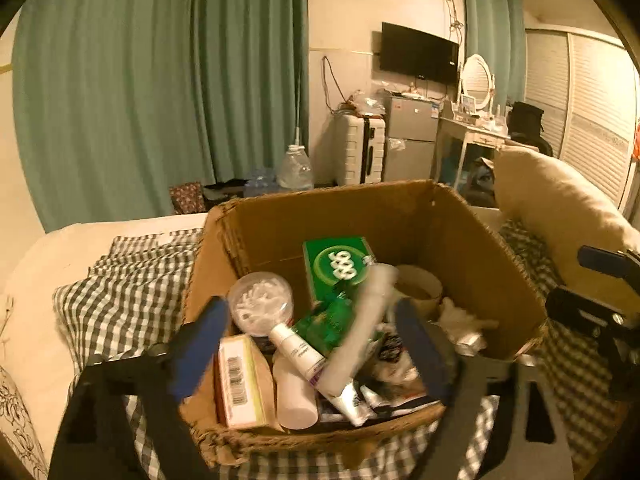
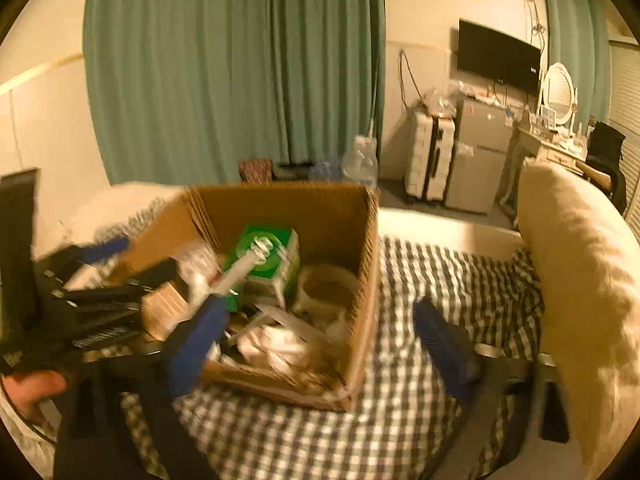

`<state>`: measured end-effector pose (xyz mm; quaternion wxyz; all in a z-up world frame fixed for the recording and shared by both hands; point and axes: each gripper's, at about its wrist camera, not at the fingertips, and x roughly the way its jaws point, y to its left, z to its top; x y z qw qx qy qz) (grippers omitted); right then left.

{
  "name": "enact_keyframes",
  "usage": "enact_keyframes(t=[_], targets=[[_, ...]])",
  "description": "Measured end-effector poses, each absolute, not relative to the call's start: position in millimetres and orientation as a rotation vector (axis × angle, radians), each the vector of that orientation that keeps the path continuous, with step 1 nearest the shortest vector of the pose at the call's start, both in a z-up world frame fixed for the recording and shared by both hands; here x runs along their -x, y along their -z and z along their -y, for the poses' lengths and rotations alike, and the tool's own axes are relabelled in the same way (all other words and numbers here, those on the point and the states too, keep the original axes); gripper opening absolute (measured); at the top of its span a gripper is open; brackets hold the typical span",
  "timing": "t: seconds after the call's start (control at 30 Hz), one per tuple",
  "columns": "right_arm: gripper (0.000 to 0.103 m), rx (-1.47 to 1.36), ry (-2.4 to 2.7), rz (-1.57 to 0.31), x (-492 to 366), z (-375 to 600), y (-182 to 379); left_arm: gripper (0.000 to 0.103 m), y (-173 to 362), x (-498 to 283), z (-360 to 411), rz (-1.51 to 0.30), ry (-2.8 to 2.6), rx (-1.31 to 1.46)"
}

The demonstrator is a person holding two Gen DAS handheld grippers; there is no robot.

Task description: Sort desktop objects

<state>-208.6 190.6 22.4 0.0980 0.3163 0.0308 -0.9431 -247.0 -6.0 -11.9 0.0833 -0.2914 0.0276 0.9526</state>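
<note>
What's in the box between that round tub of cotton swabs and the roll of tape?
In the left wrist view, a green carton stands between the swab tub and tape roll, with a white tube leaning across.

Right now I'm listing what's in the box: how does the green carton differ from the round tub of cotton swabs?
The green carton is a rectangular, opaque box printed with white numerals; the cotton swab tub is round and clear, showing its white swabs. The carton leans toward the back of the cardboard box, while the tub lies nearer the front left. Both sit loose inside the box, untouched by either gripper.
</note>
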Motion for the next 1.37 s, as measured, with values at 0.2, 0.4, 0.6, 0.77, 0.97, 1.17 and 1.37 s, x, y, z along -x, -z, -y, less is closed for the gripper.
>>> enact_keyframes(t=[0.2, 0.4, 0.6, 0.77, 0.97, 1.17, 1.37], targets=[[0.103, -0.996, 2.856, -0.087, 195.3, -208.3, -5.5, 0.103, 33.4, 227.1, 21.5, -0.026, -2.901, 0.957], [0.103, -1.029, 2.851, -0.098, 175.2, -197.9, -1.2, 0.103, 28.7, 215.3, 23.2, 0.067, -2.891, 0.976], [0.103, -1.108, 2.843, 0.028, 160.3, -197.4, 16.6, 0.103, 41.1, 195.4, 24.8, 0.153, -2.904, 1.017], [0.103, -1.105, 2.872, 0.017, 157.7, -198.5, 20.3, 0.103, 42.5, 186.4, 17.1, 0.112, -2.92, 0.996], [0.103, -1.112, 2.884, 0.032, 161.2, -202.6, 23.2, 0.103, 41.9, 183.1, 13.5, 0.075, -2.937, 0.974], [0.103, -1.136, 2.895, 0.012, 162.5, -200.7, 27.6, 0.103, 43.2, 184.9, 20.2, 0.063, -3.034, 1.006], [0.103, -1.15, 2.888, 0.002, 161.5, -198.7, 31.1, 0.103, 46.9, 184.2, 16.7, 0.054, -2.974, 1.009]])
